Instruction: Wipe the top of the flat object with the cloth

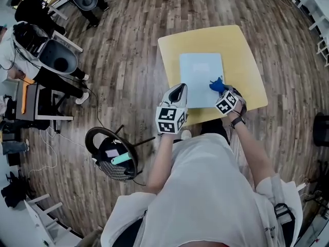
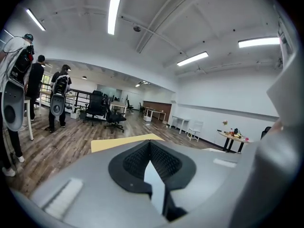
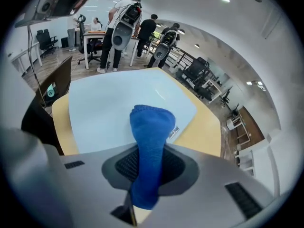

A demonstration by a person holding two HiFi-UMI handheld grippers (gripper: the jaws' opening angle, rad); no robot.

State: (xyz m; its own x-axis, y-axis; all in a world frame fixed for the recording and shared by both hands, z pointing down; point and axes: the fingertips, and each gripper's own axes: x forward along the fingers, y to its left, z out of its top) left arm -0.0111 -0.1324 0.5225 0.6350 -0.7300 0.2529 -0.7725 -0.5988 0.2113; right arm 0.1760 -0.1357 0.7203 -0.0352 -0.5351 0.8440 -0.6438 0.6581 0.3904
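Cloth [image 3: 151,141], blue nubby terry, is sitting pinched tight between the jaws of my right gripper [image 3: 150,167], the nearer one. Smooth, pale flat object [image 1: 201,78] is lying on the yellow table [image 1: 247,55] at 11 o'clock from it, its long axis running 6 to 12. My left gripper [image 2: 151,161] is waiting at its 7 o'clock corner, jaws together, empty.

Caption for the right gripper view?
Right gripper shut on a blue cloth, with the pale blue flat sheet on the yellow table beyond.

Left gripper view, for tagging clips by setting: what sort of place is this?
Most likely an open-plan office or lab: black office chairs, rows of white desks and long ceiling strip lights over a wood floor.
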